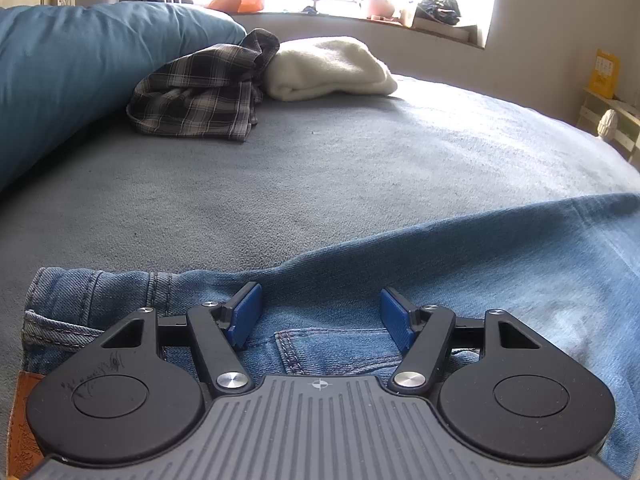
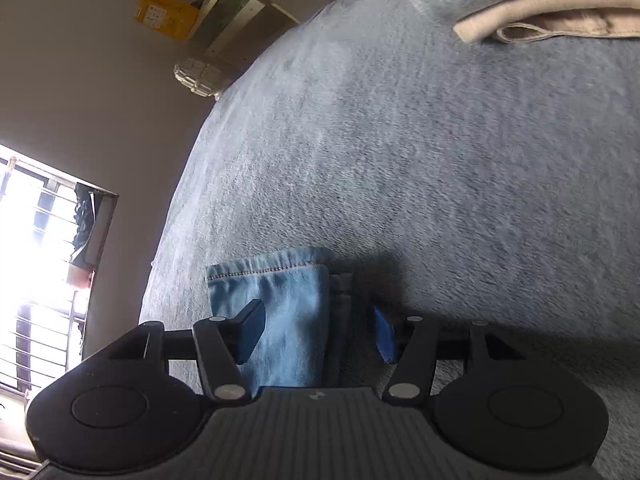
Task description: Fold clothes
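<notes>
Light blue jeans (image 1: pixel 480 264) lie flat on the grey-blue bed cover (image 1: pixel 320 168), stretching from the lower left to the right edge. My left gripper (image 1: pixel 320 316) hovers open just above their waistband and back pocket, with its blue pads (image 1: pixel 246 312) spread wide and gripping nothing. In the right wrist view, the hem end of a jeans leg (image 2: pixel 280 288) rests on the bed cover (image 2: pixel 440 160). My right gripper (image 2: pixel 318 334) stands open around it. The left pad (image 2: pixel 252 332) sits over the denim, and the right pad is clear of the cloth.
A crumpled plaid shirt (image 1: pixel 200 96) and a folded cream garment (image 1: pixel 328 68) lie at the far side, beside a big teal pillow (image 1: pixel 80 64). Folded beige and grey clothes (image 2: pixel 540 24) sit at the top right. The bed edge (image 2: pixel 192 168) drops off towards the wall and window.
</notes>
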A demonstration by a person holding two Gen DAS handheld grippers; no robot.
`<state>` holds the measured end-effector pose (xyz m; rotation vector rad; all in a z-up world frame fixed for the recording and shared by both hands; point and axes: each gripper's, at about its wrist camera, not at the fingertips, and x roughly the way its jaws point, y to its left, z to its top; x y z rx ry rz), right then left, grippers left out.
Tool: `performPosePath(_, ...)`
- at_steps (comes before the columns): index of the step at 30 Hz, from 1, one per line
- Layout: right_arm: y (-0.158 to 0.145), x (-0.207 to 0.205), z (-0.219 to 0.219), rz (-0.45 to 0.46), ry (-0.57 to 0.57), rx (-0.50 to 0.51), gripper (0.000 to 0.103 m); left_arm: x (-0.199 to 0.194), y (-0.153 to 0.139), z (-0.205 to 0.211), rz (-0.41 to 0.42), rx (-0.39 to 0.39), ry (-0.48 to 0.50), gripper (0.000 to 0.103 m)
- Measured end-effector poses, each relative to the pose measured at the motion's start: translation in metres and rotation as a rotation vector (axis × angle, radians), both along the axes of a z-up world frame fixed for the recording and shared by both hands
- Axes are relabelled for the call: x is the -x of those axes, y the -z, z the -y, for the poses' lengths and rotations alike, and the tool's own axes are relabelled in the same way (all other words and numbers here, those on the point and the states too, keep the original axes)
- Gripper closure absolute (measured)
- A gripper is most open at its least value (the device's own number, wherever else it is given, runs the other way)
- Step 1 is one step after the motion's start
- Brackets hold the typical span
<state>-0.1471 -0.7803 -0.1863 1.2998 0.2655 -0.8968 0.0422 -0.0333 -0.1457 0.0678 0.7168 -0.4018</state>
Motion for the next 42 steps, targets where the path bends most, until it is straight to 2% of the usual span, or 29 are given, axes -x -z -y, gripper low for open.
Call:
performPosePath(3, 0.001, -0.008, 0.012, -0.002, 0.001, 0.026, 0.044, 0.0, 0.001, -0.001, 0.002, 0.004, -0.001, 0.037)
performPosePath(6, 0.006, -0.011, 0.019, 0.015, 0.028, 0.046, 0.049, 0.0, 0.0, 0.0, 0.001, 0.002, 0.0, 0.037)
performPosePath(11, 0.013, -0.01, 0.026, 0.047, 0.053, 0.058, 0.068, 0.0, 0.0, 0.0, 0.0, -0.002, 0.001, 0.037)
performPosePath(15, 0.013, 0.001, 0.025, 0.07, 0.038, 0.075, 0.089, 0.0, -0.001, 0.0, 0.002, -0.004, 0.001, 0.037)
performPosePath(16, 0.012, 0.003, 0.022, 0.078, 0.03, 0.091, 0.092, 0.0, -0.001, 0.001, 0.002, -0.007, 0.001, 0.037)
performPosePath(22, -0.016, 0.002, 0.009, 0.111, -0.017, 0.184, 0.092, 0.001, 0.0, 0.004, 0.008, -0.024, 0.005, 0.037)
performPosePath(28, -0.07, -0.011, -0.02, 0.164, -0.178, 0.267, 0.092, 0.002, 0.0, 0.002, 0.015, -0.019, 0.005, 0.037)
performPosePath(36, -0.13, -0.031, -0.102, 0.338, -0.379, 0.304, 0.092, 0.004, 0.001, 0.002, 0.025, -0.013, 0.006, 0.037)
performPosePath(42, -0.152, -0.044, -0.18, 0.486, -0.509, 0.261, 0.092, 0.006, 0.002, 0.001, 0.035, -0.011, 0.005, 0.037)
